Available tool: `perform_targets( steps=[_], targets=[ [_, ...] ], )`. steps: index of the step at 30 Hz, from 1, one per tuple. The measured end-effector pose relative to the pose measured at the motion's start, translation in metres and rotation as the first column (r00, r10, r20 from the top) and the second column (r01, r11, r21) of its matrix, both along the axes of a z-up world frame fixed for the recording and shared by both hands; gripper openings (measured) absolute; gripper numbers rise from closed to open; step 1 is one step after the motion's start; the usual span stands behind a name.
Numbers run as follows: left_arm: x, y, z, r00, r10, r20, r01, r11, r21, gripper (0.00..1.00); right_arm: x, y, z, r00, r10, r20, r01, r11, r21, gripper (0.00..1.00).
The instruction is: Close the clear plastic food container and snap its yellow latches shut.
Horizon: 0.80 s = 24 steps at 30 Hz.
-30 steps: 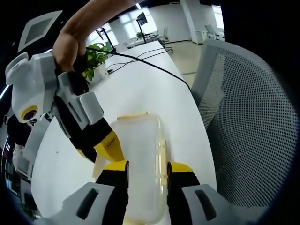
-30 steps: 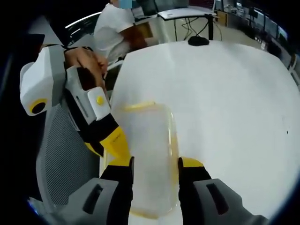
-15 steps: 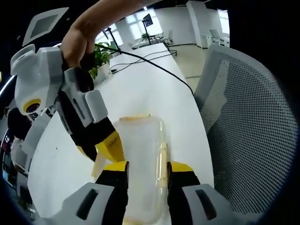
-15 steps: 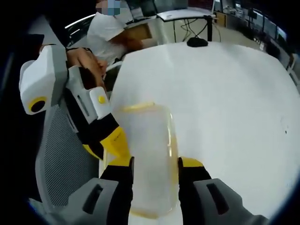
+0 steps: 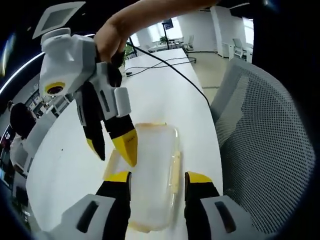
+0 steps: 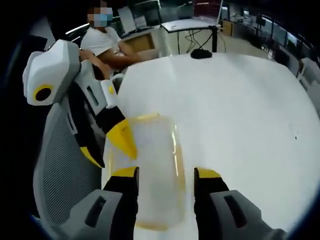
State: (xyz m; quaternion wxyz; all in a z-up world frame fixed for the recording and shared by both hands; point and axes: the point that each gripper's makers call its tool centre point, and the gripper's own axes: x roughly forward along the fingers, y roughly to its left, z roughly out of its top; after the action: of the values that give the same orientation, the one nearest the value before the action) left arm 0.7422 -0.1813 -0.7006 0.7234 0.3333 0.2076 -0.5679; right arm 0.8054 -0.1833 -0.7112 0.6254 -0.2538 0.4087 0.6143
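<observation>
Presently the container (image 5: 150, 175) lies flat on the white bench (image 5: 165, 95), lid down, lengthwise between the spread jaws of my left tool (image 5: 158, 179); no jaw visibly touches it. In the right gripper view the box (image 6: 150, 175) likewise sits between the parted jaws of my right tool (image 6: 165, 175).

Risk: the light box could skate on the smooth bench if a latch is pressed from one side only. The yellow side latch (image 5: 173, 170) may be left half-seated; I cannot tell its state.

The left gripper view shows the right tool (image 5: 115, 147) at 11 o'clock, jaws apart above the box edge, and a mesh chair (image 5: 265, 150) at 3. The right gripper view shows the left tool (image 6: 107, 145) at 10 o'clock and a seated person (image 6: 107, 42) at 11.
</observation>
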Motion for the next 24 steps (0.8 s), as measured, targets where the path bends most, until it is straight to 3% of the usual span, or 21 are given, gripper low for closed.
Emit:
perform_targets(
  steps=[15, 24],
  targets=[
    [0.012, 0.025, 0.005, 0.985, 0.158, -0.066, -0.162, 0.985, -0.057, 0.47, -0.003, -0.022, 0.011, 0.994, -0.079, 0.078, 0.076, 0.996, 0.051, 0.48],
    [0.019, 0.043, 0.006, 0.964, 0.242, -0.112, -0.252, 0.964, -0.087, 0.56, -0.009, -0.037, 0.015, 0.983, -0.146, 0.115, 0.137, 0.987, 0.081, 0.54]
  ],
)
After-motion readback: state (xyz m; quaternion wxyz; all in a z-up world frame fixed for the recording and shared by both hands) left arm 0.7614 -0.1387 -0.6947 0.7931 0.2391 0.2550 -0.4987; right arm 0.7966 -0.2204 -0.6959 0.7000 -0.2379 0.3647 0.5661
